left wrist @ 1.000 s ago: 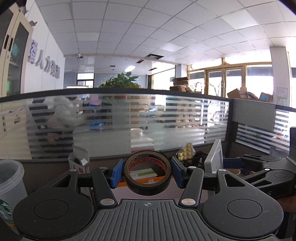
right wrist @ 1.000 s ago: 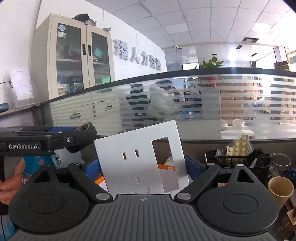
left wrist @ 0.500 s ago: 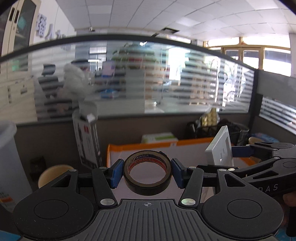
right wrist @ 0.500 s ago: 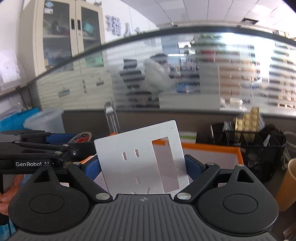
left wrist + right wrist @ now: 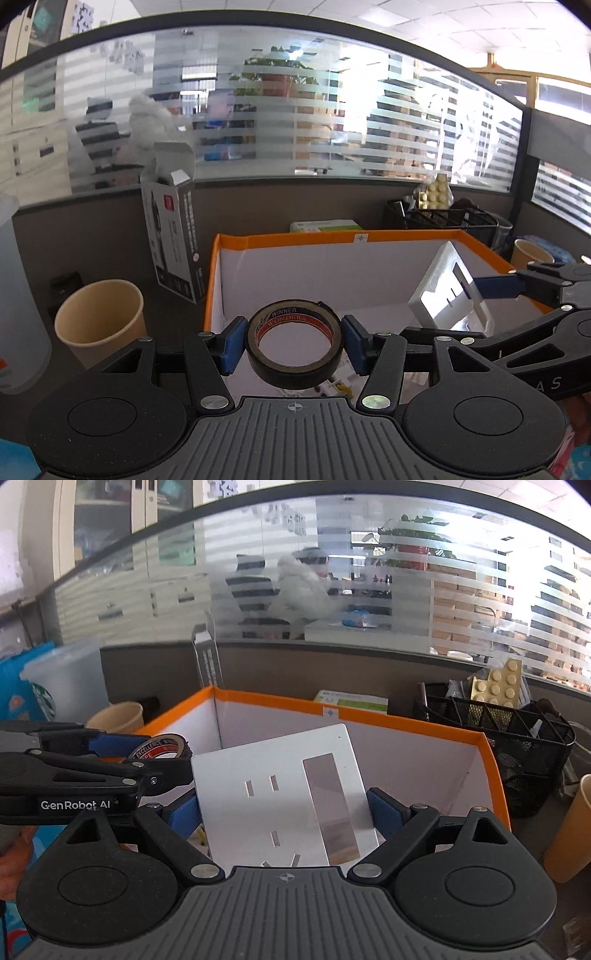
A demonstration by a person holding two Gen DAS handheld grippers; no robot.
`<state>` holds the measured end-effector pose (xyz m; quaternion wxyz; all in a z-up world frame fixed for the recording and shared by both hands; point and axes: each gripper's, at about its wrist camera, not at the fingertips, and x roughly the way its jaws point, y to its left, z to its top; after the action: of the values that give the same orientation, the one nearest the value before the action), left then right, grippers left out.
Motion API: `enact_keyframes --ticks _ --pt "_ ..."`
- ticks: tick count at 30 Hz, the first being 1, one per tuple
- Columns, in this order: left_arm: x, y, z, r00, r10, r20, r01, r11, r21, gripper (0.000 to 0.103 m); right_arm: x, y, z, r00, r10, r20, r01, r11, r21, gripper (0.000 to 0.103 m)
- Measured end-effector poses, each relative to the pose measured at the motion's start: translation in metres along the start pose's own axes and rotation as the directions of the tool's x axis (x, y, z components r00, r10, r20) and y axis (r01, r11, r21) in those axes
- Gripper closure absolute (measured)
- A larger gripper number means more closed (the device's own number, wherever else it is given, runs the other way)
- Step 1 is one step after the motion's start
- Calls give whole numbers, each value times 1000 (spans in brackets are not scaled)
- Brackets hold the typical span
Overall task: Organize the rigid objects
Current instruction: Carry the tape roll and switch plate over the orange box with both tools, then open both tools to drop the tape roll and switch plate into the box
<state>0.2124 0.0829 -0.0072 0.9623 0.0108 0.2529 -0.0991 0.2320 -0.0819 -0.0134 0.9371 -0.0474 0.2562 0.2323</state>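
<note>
My left gripper is shut on a black roll of tape with a red and blue inner label, held over the near left part of a white box with an orange rim. My right gripper is shut on a white socket cover plate, held upright over the same box. The plate also shows at the right of the left wrist view. The tape roll shows at the left of the right wrist view. Small bits lie on the box floor.
A paper cup and an open black carton stand left of the box. A black mesh organizer with a yellow brick plate stands to the right, with another paper cup. A frosted glass partition runs behind.
Both grippers have tilted down and come lower over the orange-rimmed box, each still holding its object. The box interior now shows in both views.
</note>
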Motion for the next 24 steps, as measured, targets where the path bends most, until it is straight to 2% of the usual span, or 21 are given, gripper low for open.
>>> enact_keyframes --ticks 9,14,18,24 --pt "5 -11 -2 999 46 -11 -45 998 45 49 6 4 2 993 -109 -36 105 989 -100 13" --pt "11 -14 -4 999 46 -22 -45 997 64 49 9 -1 4 990 -124 -63 117 988 -96 14" --pt "13 -17 -5 998 60 -20 -59 995 78 49 13 -7 3 990 -101 -98 96 994 -59 15" --pt "16 -22 -6 996 83 -13 -81 992 99 49 15 -6 2 988 -114 -104 108 992 -59 15"
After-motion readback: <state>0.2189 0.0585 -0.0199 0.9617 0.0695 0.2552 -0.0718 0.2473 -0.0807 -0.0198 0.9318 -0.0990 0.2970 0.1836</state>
